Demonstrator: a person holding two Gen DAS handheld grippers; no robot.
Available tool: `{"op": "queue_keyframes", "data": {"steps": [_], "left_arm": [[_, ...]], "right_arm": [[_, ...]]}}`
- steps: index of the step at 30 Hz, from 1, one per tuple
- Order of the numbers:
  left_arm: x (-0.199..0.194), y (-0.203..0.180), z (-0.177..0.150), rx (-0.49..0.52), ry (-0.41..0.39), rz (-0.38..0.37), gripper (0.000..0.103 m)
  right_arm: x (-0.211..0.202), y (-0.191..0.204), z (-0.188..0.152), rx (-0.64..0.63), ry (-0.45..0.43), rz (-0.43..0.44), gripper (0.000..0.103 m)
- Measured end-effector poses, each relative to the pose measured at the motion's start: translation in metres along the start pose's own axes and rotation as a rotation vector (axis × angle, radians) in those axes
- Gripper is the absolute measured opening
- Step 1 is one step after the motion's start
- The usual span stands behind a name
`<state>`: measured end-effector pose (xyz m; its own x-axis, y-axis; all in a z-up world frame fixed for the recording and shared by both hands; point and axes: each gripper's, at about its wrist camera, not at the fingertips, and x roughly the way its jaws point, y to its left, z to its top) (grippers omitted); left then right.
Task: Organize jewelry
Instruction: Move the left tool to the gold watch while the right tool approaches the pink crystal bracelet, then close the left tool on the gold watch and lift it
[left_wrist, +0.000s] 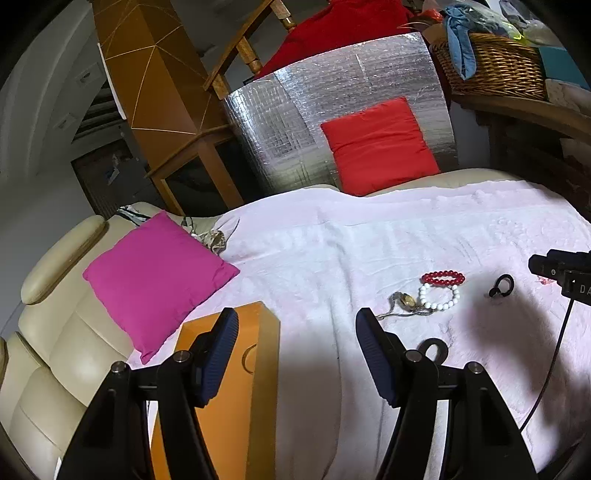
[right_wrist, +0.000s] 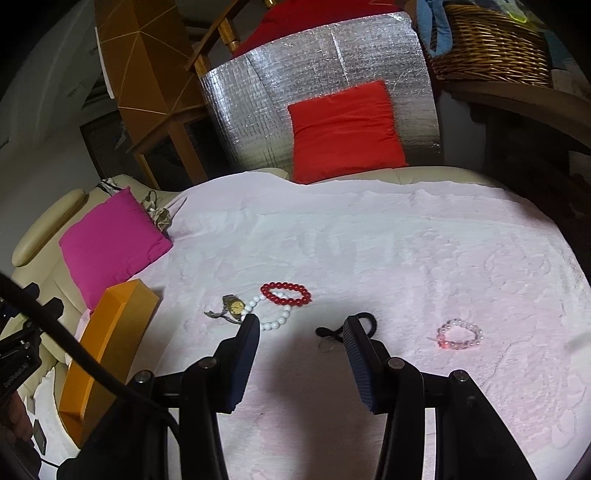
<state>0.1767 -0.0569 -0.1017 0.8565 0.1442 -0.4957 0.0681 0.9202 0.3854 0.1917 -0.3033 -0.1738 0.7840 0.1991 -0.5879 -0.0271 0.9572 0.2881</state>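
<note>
Both grippers, left gripper and right gripper, are held open and empty. Bracelets and watch lie just beyond, right of box; one piece should be approached squarely, pinched singly.

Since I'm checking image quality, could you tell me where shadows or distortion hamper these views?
Left wrist view: fisheye bends the edges, and a dark shadow lies on the white cloth near the black ring. Right wrist view: shadow covers the cloth before the right gripper; the clear pink bracelet looks faint.
</note>
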Motion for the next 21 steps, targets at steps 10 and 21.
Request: {"op": "queue_keyframes", "data": {"steps": [10, 21], "left_arm": [[0.046, -0.003, -0.005, -0.068, 0.047, -0.081, 0.071], [0.152, 0.000, -0.022, -0.286, 0.253, -0.269, 0.071]], "right_arm": [[0.003, -0.016, 0.001, 0.021, 0.024, -0.002, 0.051], [0.020, -0.044, 0.002, 0.127, 0.089, 0.017, 0.051]]}}
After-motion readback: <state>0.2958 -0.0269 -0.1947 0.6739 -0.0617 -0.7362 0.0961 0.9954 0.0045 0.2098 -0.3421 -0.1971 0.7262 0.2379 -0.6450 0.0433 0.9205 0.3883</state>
